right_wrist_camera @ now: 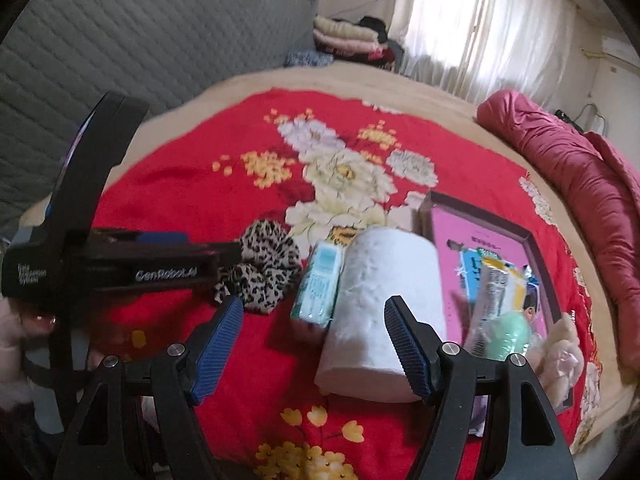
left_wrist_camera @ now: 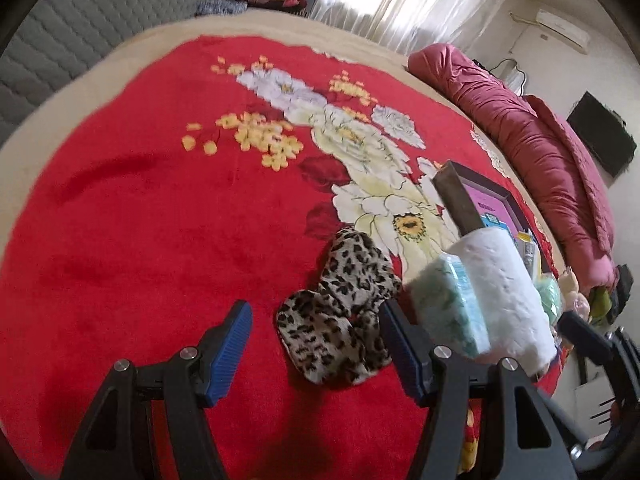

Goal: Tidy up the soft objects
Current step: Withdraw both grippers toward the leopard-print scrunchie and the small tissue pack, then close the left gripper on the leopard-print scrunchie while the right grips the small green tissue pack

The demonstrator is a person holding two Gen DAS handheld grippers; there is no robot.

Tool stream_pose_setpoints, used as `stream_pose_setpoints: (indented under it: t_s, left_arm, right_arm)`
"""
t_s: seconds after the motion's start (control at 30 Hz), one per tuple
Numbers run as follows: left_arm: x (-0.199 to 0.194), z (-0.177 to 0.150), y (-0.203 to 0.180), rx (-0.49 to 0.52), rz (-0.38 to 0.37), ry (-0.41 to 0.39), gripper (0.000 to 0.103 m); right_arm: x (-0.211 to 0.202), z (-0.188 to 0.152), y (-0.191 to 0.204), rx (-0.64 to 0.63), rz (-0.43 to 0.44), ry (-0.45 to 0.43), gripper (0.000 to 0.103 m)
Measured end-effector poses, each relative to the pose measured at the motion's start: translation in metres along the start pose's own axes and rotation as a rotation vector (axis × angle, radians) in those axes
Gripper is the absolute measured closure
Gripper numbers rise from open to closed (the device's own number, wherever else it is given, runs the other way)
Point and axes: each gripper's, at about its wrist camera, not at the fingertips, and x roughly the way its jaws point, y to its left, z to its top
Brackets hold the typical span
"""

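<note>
A leopard-print scrunchie (left_wrist_camera: 340, 312) lies on the red floral blanket (left_wrist_camera: 152, 216). My left gripper (left_wrist_camera: 316, 344) is open and empty, with the scrunchie between and just beyond its blue pads. A white paper roll (right_wrist_camera: 380, 308) lies beside a green tissue pack (right_wrist_camera: 320, 284). My right gripper (right_wrist_camera: 314, 348) is open and empty, the roll just ahead of its right finger. The scrunchie (right_wrist_camera: 264, 268) and the left gripper's body (right_wrist_camera: 120, 264) show in the right wrist view. The roll (left_wrist_camera: 504, 300) and tissue pack (left_wrist_camera: 448, 304) show in the left wrist view.
A dark tray (right_wrist_camera: 540, 256) with a pink base holds packets and a mint-green object (right_wrist_camera: 508, 336). A pink soft toy (right_wrist_camera: 560, 352) lies at its near corner. A rolled maroon quilt (right_wrist_camera: 580, 168) runs along the right side. A grey padded headboard (right_wrist_camera: 140, 40) stands behind.
</note>
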Motion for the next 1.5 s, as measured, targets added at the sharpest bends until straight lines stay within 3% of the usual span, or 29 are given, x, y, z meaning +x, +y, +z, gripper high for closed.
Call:
stream_pose_setpoints:
  t_s: [0.17, 0.4, 0.53, 0.67, 0.77, 0.83, 0.93, 1.07, 1.2, 1.5]
  left_arm:
    - [0.013, 0.006, 0.000, 0.008, -0.072, 0.019, 0.038]
    - [0.034, 0.012, -0.006, 0.062, -0.060, 0.058, 0.039]
    - [0.036, 0.015, -0.004, 0.074, -0.052, 0.047, 0.050]
    - [0.036, 0.017, 0.002, 0.060, -0.065, 0.040, 0.054]
    - [0.036, 0.017, 0.002, 0.065, -0.069, 0.037, 0.055]
    - [0.037, 0.017, 0.002, 0.070, -0.069, 0.034, 0.061]
    - [0.037, 0.016, 0.002, 0.063, -0.084, 0.031, 0.077]
    - [0.034, 0.013, 0.001, 0.066, -0.110, 0.027, 0.085]
    - [0.026, 0.011, -0.002, 0.069, -0.157, 0.004, 0.089]
    - [0.010, 0.005, -0.006, 0.058, -0.180, -0.043, 0.093]
  right_arm:
    - [0.024, 0.005, 0.007, -0.039, -0.033, 0.052, 0.032]
    - [0.055, 0.012, 0.022, -0.117, -0.094, 0.123, 0.042]
    - [0.069, 0.013, 0.027, -0.127, -0.105, 0.172, 0.052]
    - [0.083, 0.011, 0.027, -0.122, -0.120, 0.210, 0.062]
    - [0.089, 0.012, 0.025, -0.119, -0.134, 0.208, 0.073]
    - [0.092, 0.013, 0.023, -0.108, -0.125, 0.210, 0.079]
    - [0.089, 0.013, 0.017, -0.085, -0.095, 0.189, 0.080]
    - [0.078, 0.012, 0.008, -0.035, -0.037, 0.145, 0.082]
    - [0.062, 0.013, 0.004, -0.001, 0.017, 0.102, 0.082]
    - [0.025, 0.015, -0.003, 0.026, 0.046, 0.012, 0.082]
